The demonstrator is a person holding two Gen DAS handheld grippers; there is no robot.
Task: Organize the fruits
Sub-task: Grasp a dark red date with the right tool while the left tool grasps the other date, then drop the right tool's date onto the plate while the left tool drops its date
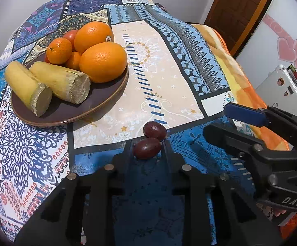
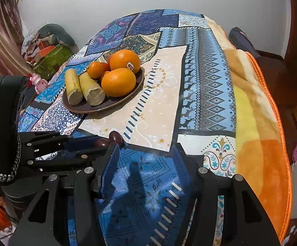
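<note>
While the right tongs (image 2: 144,155) gape empty, near dark fruit (image 1: 147,148) pinched between left tongs (image 1: 147,146).

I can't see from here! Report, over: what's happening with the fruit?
Left tool closed around near dark fruit. Right tool open, empty. Second dark fruit touching behind. Plate ahead, unobstructed.
</note>
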